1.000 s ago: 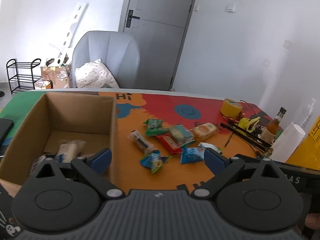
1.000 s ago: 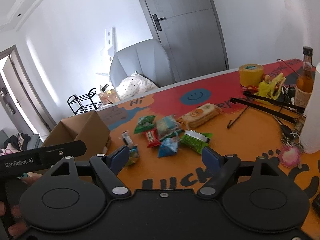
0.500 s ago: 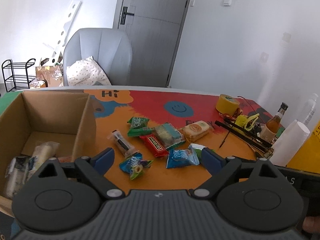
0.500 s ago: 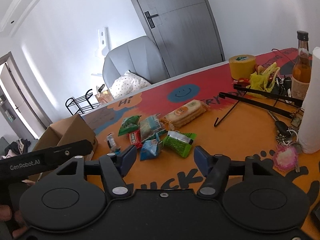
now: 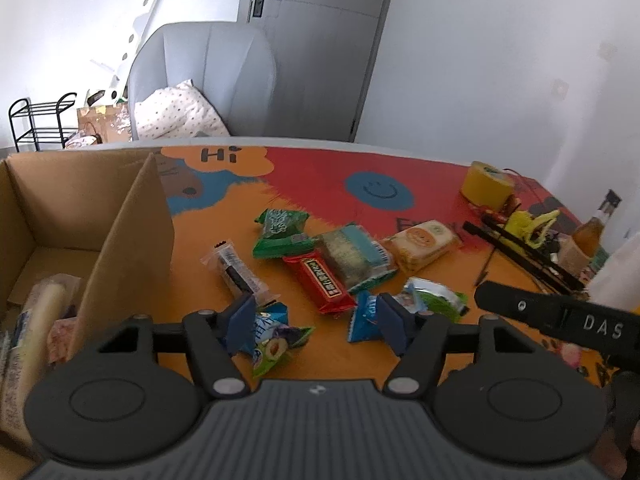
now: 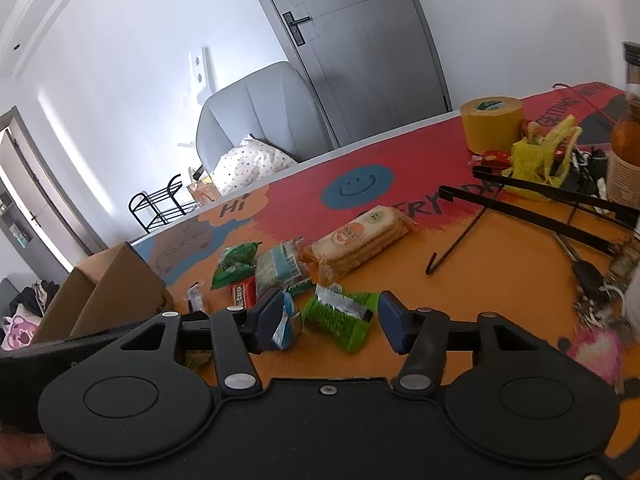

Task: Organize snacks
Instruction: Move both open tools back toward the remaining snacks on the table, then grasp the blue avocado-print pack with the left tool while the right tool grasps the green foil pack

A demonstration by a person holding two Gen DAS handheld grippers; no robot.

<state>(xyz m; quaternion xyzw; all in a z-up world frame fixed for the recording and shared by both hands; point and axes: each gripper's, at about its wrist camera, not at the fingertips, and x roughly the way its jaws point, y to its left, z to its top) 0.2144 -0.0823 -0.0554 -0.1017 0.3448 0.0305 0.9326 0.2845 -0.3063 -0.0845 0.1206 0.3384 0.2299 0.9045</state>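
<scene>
The left gripper (image 5: 316, 322) hangs over the orange part of the table (image 5: 320, 356) with its jaws closing. A blue-and-green nut packet (image 5: 276, 340) lies by its left pad and a small blue packet (image 5: 366, 316) by its right pad; neither looks pinched, though the pads hide part of each. Only the left wrist view looks down into the cardboard box (image 5: 132, 236) at the left edge, where a pale wrapped roll (image 5: 38, 308) lies on the floor of the box. It also shows the clear-wrapped dark bar (image 5: 236, 272), the red bar (image 5: 320, 280) and the green packet (image 5: 280, 232) laid out in full.

The right gripper (image 6: 328, 322) is also closing its jaws, with the bright green packet (image 6: 340, 314) lying between them on the table; the pads stand clear of it on both sides. The right wrist view shows the box only from outside. It gives a clearer look at the biscuit pack (image 6: 360, 240), the yellow tape roll (image 6: 490, 126), the black folding stand (image 6: 540, 208), the amber bottle (image 6: 626, 148) and a bunch of keys (image 6: 596, 292).
</scene>
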